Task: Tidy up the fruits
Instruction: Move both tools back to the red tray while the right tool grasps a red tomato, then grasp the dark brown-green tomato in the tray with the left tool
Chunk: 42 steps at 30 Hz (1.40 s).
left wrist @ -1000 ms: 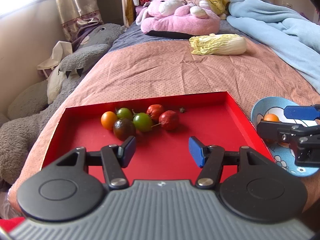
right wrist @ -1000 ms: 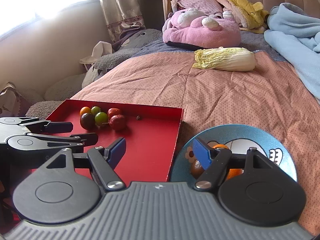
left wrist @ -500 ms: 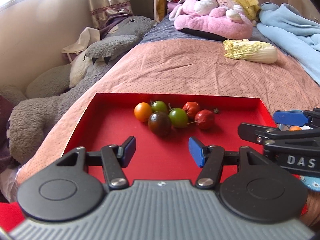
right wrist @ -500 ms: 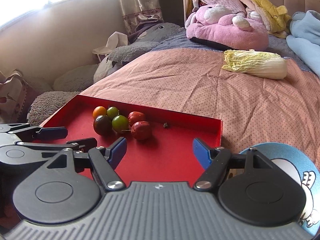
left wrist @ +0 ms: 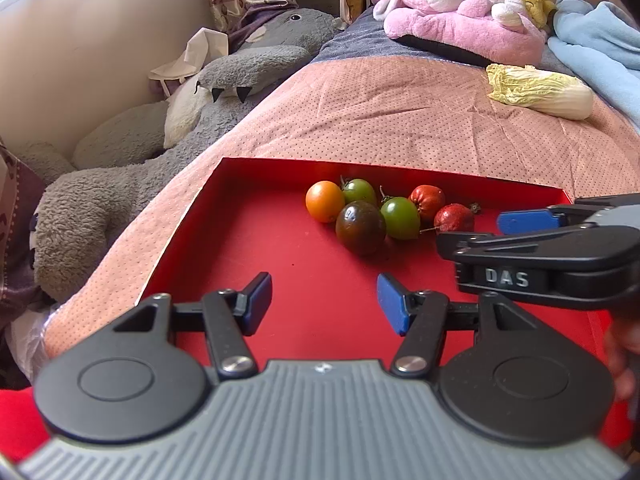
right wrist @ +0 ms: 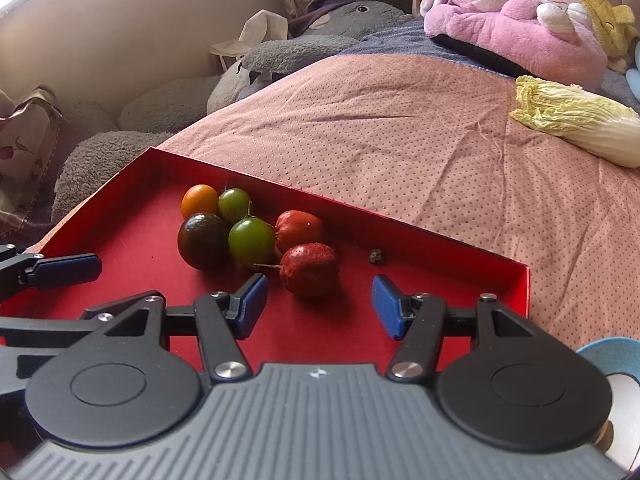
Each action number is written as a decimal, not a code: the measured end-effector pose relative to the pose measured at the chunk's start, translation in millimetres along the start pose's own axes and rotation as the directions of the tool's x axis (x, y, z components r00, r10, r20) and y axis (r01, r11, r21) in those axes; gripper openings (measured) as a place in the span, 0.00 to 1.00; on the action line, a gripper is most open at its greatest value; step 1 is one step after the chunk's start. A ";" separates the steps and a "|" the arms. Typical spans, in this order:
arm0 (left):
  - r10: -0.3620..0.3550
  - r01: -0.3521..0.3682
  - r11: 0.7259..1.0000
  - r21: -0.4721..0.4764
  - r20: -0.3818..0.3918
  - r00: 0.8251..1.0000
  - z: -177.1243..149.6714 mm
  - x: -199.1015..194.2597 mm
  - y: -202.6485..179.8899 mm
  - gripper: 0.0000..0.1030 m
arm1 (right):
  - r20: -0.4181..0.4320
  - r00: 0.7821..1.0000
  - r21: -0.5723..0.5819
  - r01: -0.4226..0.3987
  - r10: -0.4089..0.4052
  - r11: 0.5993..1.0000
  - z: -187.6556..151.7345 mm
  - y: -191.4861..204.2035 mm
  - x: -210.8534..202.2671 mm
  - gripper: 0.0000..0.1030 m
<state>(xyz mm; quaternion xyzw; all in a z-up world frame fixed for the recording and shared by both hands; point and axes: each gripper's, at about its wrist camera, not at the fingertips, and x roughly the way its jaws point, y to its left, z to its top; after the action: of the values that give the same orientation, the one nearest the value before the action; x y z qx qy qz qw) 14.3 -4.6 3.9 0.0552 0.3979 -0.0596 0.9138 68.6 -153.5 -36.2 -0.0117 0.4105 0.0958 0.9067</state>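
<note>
A red tray (left wrist: pixel 248 264) on the pink bedspread holds a cluster of small fruits: an orange one (left wrist: pixel 325 201), two green ones (left wrist: pixel 400 218), a dark one (left wrist: pixel 360 227) and two red ones (right wrist: pixel 299 230). My right gripper (right wrist: pixel 318 304) hovers low over the tray with its jaws closing. The nearer red fruit (right wrist: pixel 310 268) lies just ahead of its fingertips, and no pad touches it. My left gripper (left wrist: pixel 324 300) stands open over bare tray floor, short of the cluster, with nothing between its fingers.
A blue plate's rim (right wrist: pixel 612 350) shows right of the tray. Farther up the bed lie a napa cabbage (left wrist: pixel 540 92), a pink plush (left wrist: pixel 460 28) and a blue blanket (left wrist: pixel 600 40). A grey plush (left wrist: pixel 120 184) lies along the bed's left edge.
My right gripper has swung left from above the blue plate to over the red tray, and its jaws have narrowed. The left gripper has shifted a little and stayed open.
</note>
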 end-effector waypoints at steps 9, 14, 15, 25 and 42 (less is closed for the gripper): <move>0.017 -0.016 1.000 0.015 -0.005 1.000 1.0 6.9 2.4 0.59 | -0.007 1.000 -0.029 -0.009 0.009 1.000 7.8 2.0 15.8 0.40; 0.028 -0.028 0.998 0.057 0.002 1.000 6.7 15.6 -3.2 0.59 | 0.012 1.000 0.037 0.021 -0.021 0.999 0.8 -17.6 -1.9 0.40; 0.032 -0.033 0.997 0.068 0.008 0.999 8.0 17.3 -5.3 0.59 | 0.018 1.000 0.050 0.019 -0.020 0.999 -1.3 -20.4 -6.7 0.40; 0.039 -0.038 0.994 0.098 -0.006 0.999 22.7 41.1 -17.3 0.62 | 0.056 0.998 0.108 -0.027 0.021 0.994 -27.0 -23.7 -53.8 0.39; 0.008 -0.006 1.000 0.027 -0.072 0.997 30.5 48.5 -2.8 0.60 | 0.069 0.996 0.140 -0.059 0.050 0.988 -36.4 -23.8 -73.8 0.39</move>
<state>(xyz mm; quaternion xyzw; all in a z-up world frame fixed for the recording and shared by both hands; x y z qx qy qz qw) 68.6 -15.0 -11.2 0.0711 0.4294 -0.0596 0.8984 -1.6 -192.6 -6.6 0.0673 0.3868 0.0916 0.9151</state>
